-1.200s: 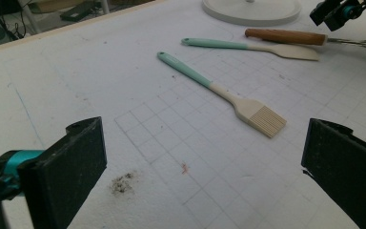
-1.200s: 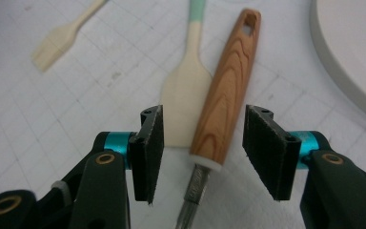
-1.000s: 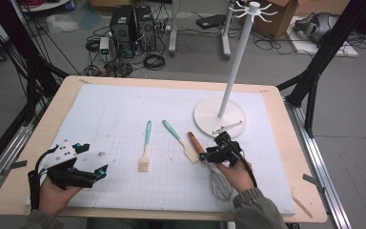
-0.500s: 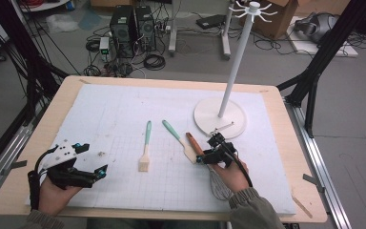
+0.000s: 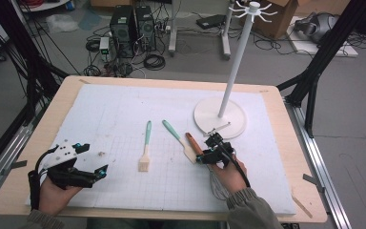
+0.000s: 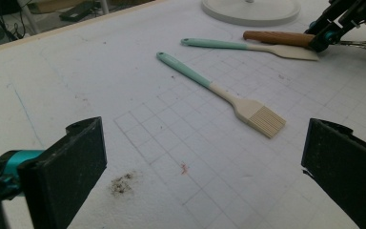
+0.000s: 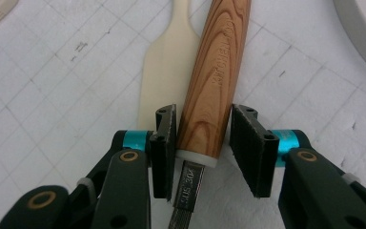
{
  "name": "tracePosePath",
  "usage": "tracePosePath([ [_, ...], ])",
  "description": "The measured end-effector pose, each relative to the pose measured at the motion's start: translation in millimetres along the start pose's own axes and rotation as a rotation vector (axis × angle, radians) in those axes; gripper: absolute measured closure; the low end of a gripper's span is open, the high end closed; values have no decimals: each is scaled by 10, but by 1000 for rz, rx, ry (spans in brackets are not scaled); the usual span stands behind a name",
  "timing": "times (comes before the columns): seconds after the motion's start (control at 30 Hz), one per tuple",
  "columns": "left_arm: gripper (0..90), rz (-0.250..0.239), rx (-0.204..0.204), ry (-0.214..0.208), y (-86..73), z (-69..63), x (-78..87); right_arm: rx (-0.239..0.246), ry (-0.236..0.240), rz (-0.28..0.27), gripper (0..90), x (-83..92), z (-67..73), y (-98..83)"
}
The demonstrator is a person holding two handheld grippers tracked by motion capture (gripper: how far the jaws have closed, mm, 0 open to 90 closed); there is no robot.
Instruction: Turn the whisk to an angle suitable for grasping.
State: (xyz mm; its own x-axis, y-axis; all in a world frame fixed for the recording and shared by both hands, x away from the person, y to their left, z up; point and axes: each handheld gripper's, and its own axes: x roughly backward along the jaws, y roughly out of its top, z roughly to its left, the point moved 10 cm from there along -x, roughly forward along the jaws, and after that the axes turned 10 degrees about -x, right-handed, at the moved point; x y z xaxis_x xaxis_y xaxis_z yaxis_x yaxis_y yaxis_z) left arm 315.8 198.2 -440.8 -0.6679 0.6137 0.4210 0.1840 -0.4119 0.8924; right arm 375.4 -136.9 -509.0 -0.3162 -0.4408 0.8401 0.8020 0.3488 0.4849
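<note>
Between right claw's [image 7: 204, 143] jaws, whisk handle [image 7: 214, 71]

Your right hand [image 5: 228, 174] covers most of the whisk's wires [image 5: 217, 187] in the high view, while in the right gripper view its wooden handle [image 7: 214, 76] runs off the top edge and the wires off the bottom.

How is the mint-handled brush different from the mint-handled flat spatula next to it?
The mint-handled brush ends in a ribbed cream bristle block; the mint-handled flat spatula ends in a smooth, thin cream blade. The brush lies alone; the spatula lies against a wooden whisk handle. Both lie flat on the white mat.
</note>
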Motion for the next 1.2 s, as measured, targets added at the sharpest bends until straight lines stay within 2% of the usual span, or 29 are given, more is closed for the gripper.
tracePosePath([
  [0.13, 18, 0, -4, -3, 8, -13, -2, 31, -56, 2, 623, -10, 11, -2],
  [0.17, 17, -2, -7, -3, 10, -11, 1, 23, -60, 5, 626, -8, 14, -4],
  [0.2, 17, -3, -6, -1, 12, -11, 4, 26, -56, 2, 633, -8, 5, 4],
  [0.33, 17, -1, -6, -1, 5, -6, 8, -20, -38, 4, 659, 16, -17, 2],
  [0.53, 17, -2, -5, -1, 6, -3, 1, -21, -35, 12, 650, 7, -17, 2],
  [0.67, 18, -1, -7, 0, 10, -7, 2, -13, -57, 24, 659, 3, -8, 10],
  [0.77, 17, -4, -6, 1, 12, -9, 4, -18, -66, 3, 689, 31, -43, 34],
  [0.83, 18, -2, -5, 1, 10, -8, 6, -25, -41, 4, 693, 49, -47, 33],
  [0.9, 17, -3, -6, 0, 10, -3, 5, -10, -53, 16, 700, 59, -57, 34],
  [1.0, 17, -4, -5, 0, 11, -2, 8, 40, -69, 36, 705, 75, -34, 41],
  [1.2, 18, -2, -9, 1, 9, -2, 9, 66, -73, 47, 705, 90, -31, 40],
])
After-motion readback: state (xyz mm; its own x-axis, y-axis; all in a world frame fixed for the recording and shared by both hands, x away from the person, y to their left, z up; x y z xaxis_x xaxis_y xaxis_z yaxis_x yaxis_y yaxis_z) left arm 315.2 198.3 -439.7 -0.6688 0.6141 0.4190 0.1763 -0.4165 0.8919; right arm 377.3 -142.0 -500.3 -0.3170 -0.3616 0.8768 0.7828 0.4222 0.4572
